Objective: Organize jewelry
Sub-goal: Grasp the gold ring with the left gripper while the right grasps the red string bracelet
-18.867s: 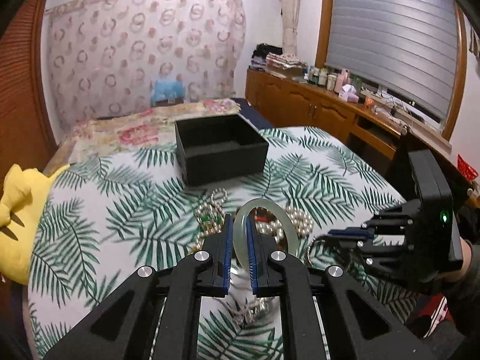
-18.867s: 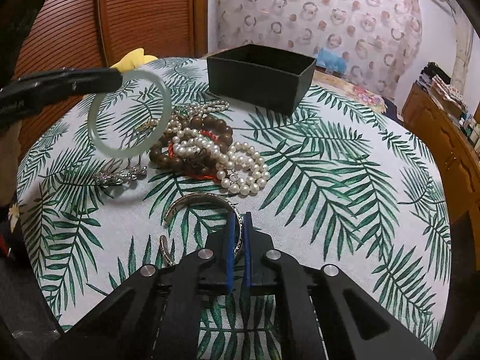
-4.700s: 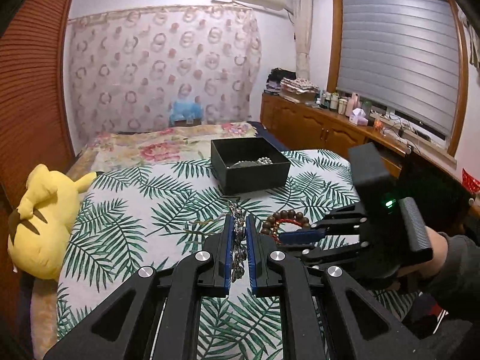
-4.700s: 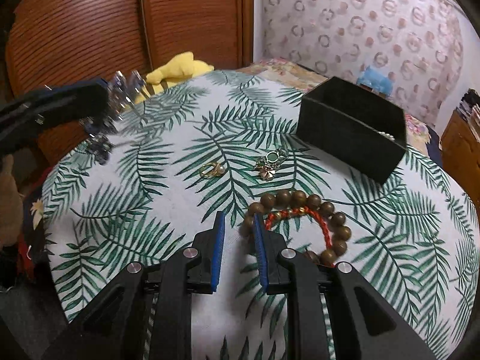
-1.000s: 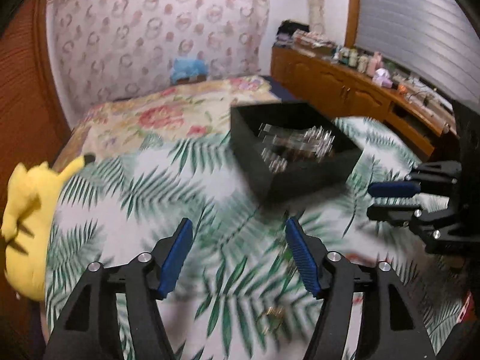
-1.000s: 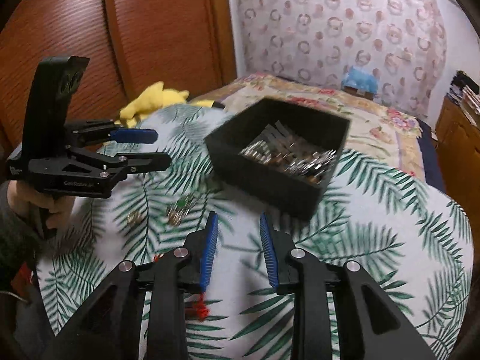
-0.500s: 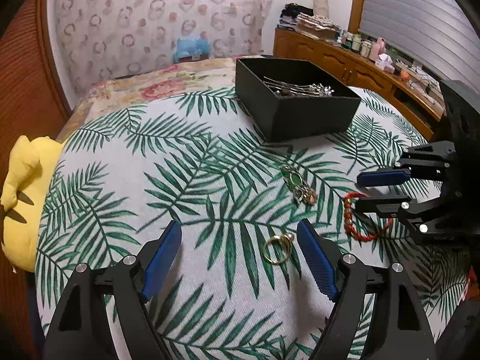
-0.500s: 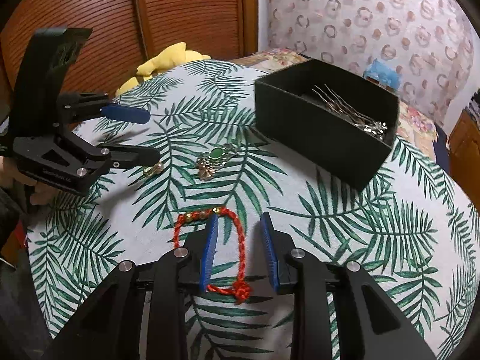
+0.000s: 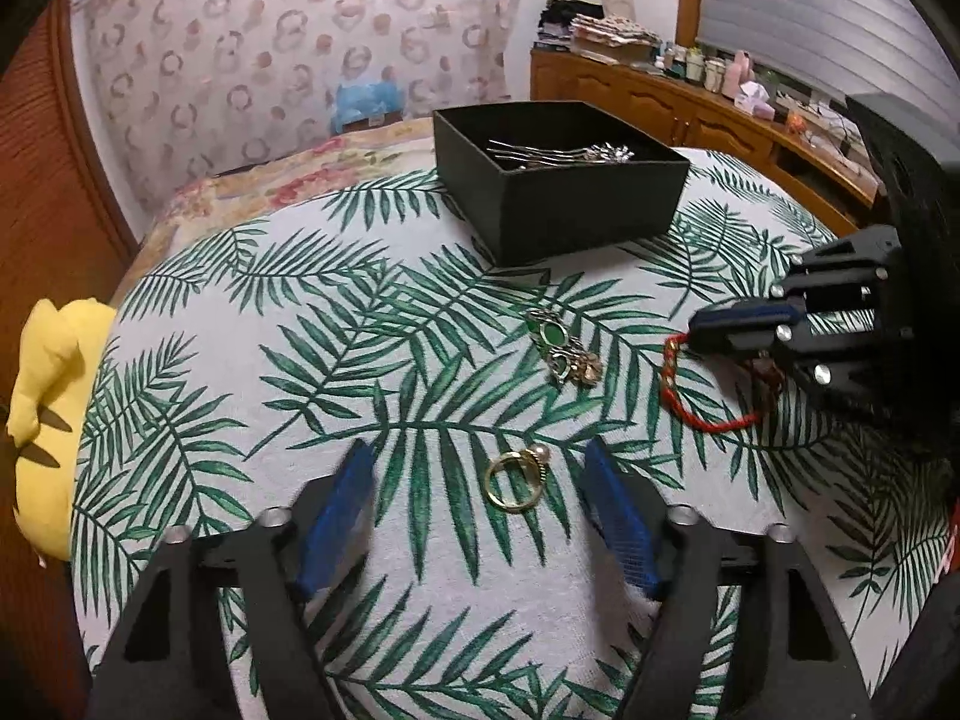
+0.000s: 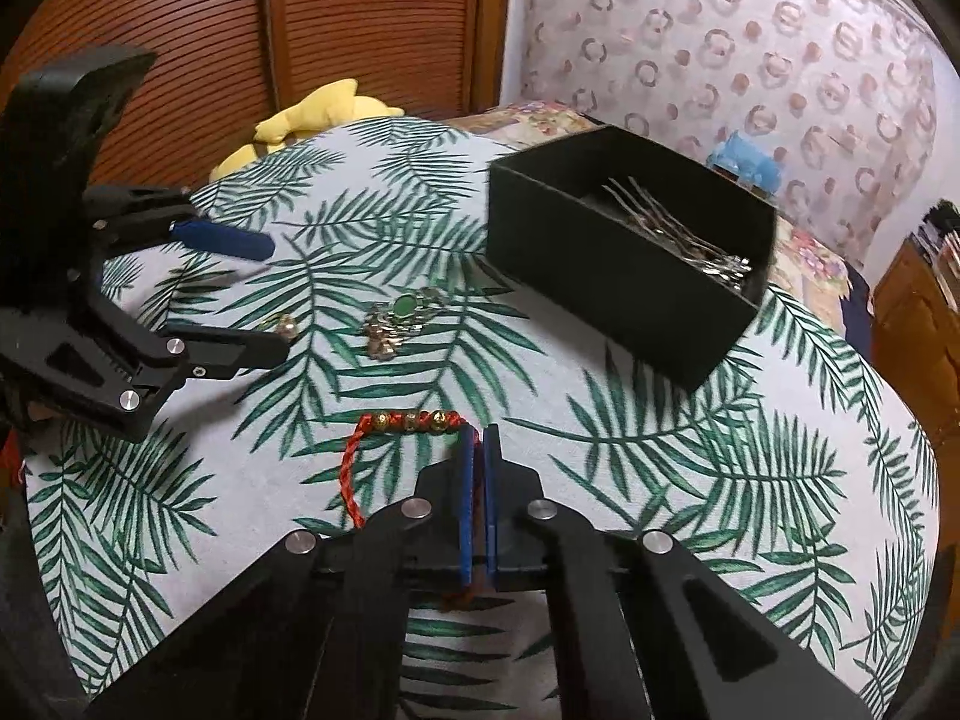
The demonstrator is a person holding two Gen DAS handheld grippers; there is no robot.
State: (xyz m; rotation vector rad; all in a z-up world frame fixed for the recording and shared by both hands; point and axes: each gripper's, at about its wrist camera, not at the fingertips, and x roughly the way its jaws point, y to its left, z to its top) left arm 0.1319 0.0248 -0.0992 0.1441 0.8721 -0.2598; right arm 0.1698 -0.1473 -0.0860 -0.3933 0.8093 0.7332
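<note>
A gold ring [image 9: 515, 479] with a pearl lies on the palm-leaf cloth between the blue pads of my left gripper [image 9: 480, 480], whose jaws are closing but stand apart from it. My right gripper [image 10: 478, 438] is shut on a red braided cord bracelet [image 10: 384, 438] with gold beads; the same bracelet [image 9: 708, 402] shows under the right gripper [image 9: 708, 324] in the left wrist view. A green-stone brooch [image 9: 561, 348] lies between them. The black box [image 9: 558, 186] at the back holds silver hairpins [image 10: 678, 234].
The round table [image 9: 240, 360] drops off at its edges. A yellow plush toy [image 9: 48, 420] sits at the left edge. A wooden sideboard [image 9: 690, 114] with bottles stands at the right; a slatted wooden door [image 10: 180, 30] stands behind.
My right gripper's jaws closed onto the red cord bracelet. My left gripper sank toward the gold ring and its jaws narrowed around it.
</note>
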